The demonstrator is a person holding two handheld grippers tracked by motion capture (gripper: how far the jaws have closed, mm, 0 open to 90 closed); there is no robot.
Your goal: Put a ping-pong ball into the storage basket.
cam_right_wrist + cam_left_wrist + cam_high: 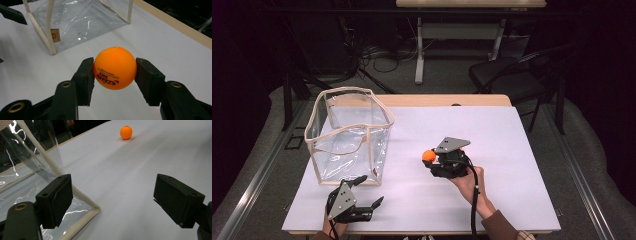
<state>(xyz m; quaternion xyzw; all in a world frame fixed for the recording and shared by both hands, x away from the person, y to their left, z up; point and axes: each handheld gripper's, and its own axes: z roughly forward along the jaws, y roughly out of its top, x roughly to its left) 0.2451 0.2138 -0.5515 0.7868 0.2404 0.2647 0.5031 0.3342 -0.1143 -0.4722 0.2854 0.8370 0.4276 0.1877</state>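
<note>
Plainly, orange ball point(115, 68) bears mirrored print.

The ball point(115, 67) looks like smooth orange plastic with a soft sheen; the bag point(348, 135) is clear glossy plastic film, creased, edged in matt cream cloth binding; the surface point(512, 150) is matt white; the jaws are matt black plastic.
</note>
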